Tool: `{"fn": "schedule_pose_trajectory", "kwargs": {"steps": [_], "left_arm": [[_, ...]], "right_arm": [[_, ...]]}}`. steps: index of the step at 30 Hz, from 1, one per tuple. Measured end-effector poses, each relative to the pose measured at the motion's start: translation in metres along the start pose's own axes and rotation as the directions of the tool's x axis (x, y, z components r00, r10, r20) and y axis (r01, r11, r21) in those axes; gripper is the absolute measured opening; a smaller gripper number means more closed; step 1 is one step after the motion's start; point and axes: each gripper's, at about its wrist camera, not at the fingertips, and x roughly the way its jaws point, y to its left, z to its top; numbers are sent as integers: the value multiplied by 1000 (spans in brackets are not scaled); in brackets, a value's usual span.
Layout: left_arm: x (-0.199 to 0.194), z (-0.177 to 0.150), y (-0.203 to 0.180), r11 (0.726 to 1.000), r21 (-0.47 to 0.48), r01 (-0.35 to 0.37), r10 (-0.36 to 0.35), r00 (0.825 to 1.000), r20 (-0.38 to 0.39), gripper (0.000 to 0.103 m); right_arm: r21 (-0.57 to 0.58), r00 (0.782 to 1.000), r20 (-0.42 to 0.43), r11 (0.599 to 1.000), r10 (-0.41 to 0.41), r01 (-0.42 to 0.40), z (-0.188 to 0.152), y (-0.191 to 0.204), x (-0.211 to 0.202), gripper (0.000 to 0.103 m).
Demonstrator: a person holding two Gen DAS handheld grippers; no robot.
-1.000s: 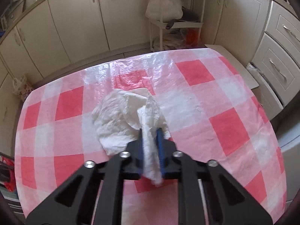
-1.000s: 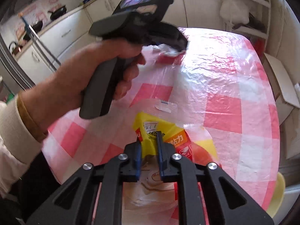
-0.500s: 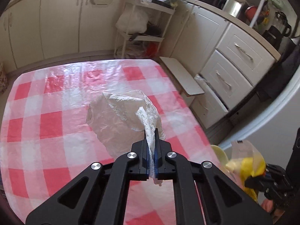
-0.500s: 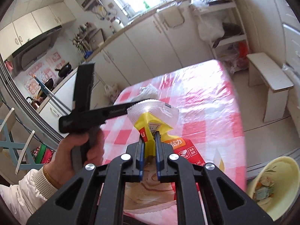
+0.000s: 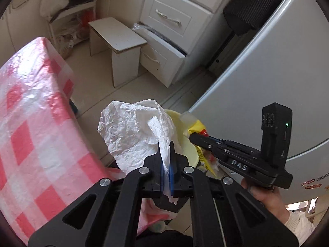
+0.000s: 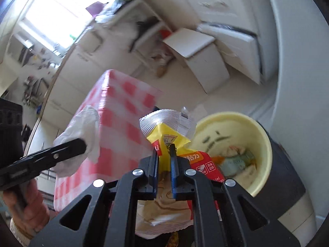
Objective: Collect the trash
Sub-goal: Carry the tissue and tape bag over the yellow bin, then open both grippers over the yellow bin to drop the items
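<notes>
My left gripper (image 5: 166, 150) is shut on a crumpled white plastic bag (image 5: 133, 131) and holds it in the air past the table's corner, above a pale yellow bin (image 5: 188, 146). My right gripper (image 6: 164, 150) is shut on a yellow and red snack wrapper (image 6: 164, 133) and holds it next to the bin (image 6: 265, 144), which has some trash inside. In the left wrist view the right gripper (image 5: 192, 136) and wrapper (image 5: 195, 126) hang over the bin. In the right wrist view the left gripper (image 6: 82, 144) with the white bag (image 6: 86, 123) is at the left.
The table with a red and white checked cloth (image 5: 30, 123) is at the left. A grey refrigerator (image 5: 267, 82) stands right of the bin. A small white stool (image 5: 117, 35) and white drawers (image 5: 170, 20) stand beyond on the tiled floor.
Both grippers have swung right, off the table, carrying the white bag and the wrapper to the yellow bin on the floor. Both stay shut on their loads.
</notes>
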Motion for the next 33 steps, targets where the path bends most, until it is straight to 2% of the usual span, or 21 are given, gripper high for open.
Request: {"fn": "schedule_pose_trajectory", "kwargs": {"steps": [4,6,7,8,9,10,12,15,17,18,20,24,27,30,33], "left_arm": [[38,27,-10,999,-34,2,-6,994,-108,7],[53,36,-12,1000,-25,-12,8,989,-150,17],[61,38,-12,999,-33,-21,15,984,-175,32],[66,39,-13,999,-36,-33,26,982,-186,44],[68,40,-13,999,-29,-45,39,982,-184,46],[68,40,-13,998,-22,-52,47,983,-179,49],[58,37,-14,997,-9,-73,70,986,-153,52],[23,32,-23,983,33,-178,179,983,-27,62],[-7,23,-26,969,19,-245,243,968,69,75],[-21,17,-27,961,7,-275,273,955,114,78],[-54,-1,-28,937,-16,-349,345,916,204,87],[-112,-40,-26,894,-87,-439,444,842,306,93],[-159,-72,-17,856,-173,-488,516,775,366,96],[-200,-101,-11,818,-237,-523,573,716,399,96],[-233,-131,-6,781,-284,-556,623,662,416,96]], "right_arm": [[83,1000,-30,997,6,-3,-2,-29,23,11],[160,999,-40,987,32,-26,-1,-48,38,13],[196,998,-42,980,38,-29,-2,-56,41,23],[239,999,-48,971,25,-13,-5,-66,45,41],[263,999,-52,965,4,9,-6,-74,43,50],[287,999,-50,957,-20,34,-8,-79,43,60],[308,997,-41,949,-60,70,-12,-85,36,64],[319,993,-30,941,-112,116,-17,-86,19,67],[291,990,-7,946,-143,139,-19,-80,0,71],[260,986,14,953,-164,155,-20,-72,-13,74],[198,980,58,964,-192,178,-24,-56,-38,82],[46,958,167,973,-232,228,-29,-3,-82,90],[-68,947,245,971,-207,230,-34,43,-103,94],[-188,934,328,959,-141,211,-50,96,-130,95],[-283,929,362,941,-73,185,-63,139,-139,96]]}}
